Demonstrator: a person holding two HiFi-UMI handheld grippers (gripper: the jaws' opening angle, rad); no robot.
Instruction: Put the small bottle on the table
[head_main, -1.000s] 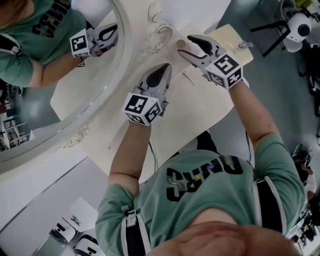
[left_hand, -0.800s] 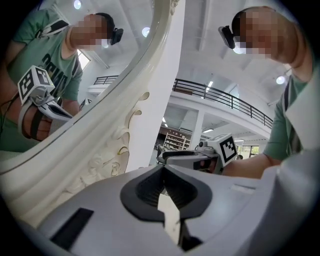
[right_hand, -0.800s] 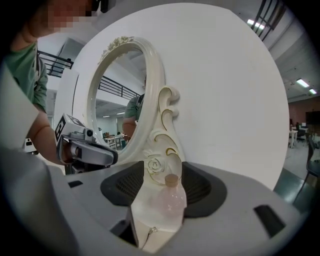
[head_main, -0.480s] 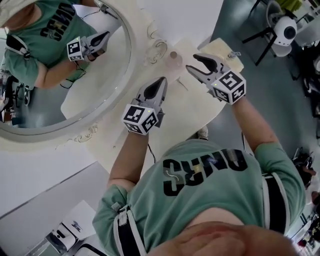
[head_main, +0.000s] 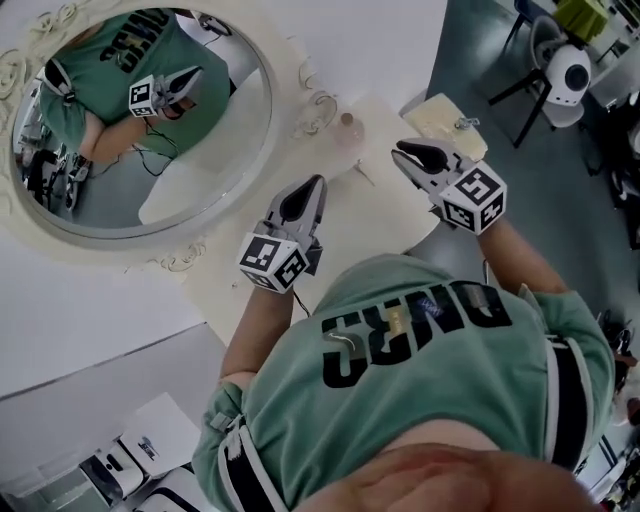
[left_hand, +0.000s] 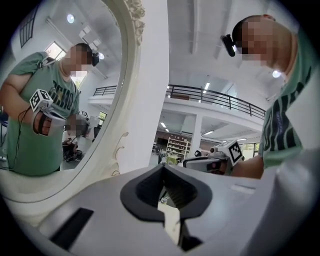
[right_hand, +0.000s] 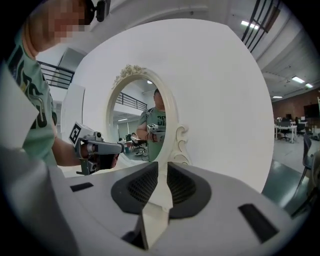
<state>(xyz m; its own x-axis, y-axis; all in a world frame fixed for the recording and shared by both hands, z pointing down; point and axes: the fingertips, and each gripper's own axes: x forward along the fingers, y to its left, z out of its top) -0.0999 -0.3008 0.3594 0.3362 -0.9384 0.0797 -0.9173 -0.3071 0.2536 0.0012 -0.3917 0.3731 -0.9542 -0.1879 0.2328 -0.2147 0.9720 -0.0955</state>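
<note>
1. Left gripper (head_main: 316, 184): the jaws are together and it holds nothing. I hold it above the tabletop (head_main: 385, 210), pointing toward the mirror.

2. Right gripper (head_main: 402, 149): the jaws have just been closing and now stand all but together. Nothing is between them. It also hangs clear of the surface.

3. Small bottle (head_main: 348, 124): it stands on the tabletop ahead of both grippers, roughly between their lines, just beside the carved foot of the mirror frame. Neither gripper touches it.
   - Handling: it looks pale, smooth and round, with a narrower top. I judge it light, rigid, easy to tip and possibly slippery. Whether it is glass or plastic I cannot tell.
   - Any further grip should fall across the body, below the top, with gentle closing.

4. Surface: a cream tabletop, smooth and flat, with a curved front edge. A pale wooden board (head_main: 442, 110) lies at its far right end.

5. Room: an oval mirror (head_main: 215, 150) in an ornate white frame backs the tabletop against a white wall. Grey floor (head_main: 545, 175) lies to the right, and a white device on a stand (head_main: 570, 72) is well apart.
</note>
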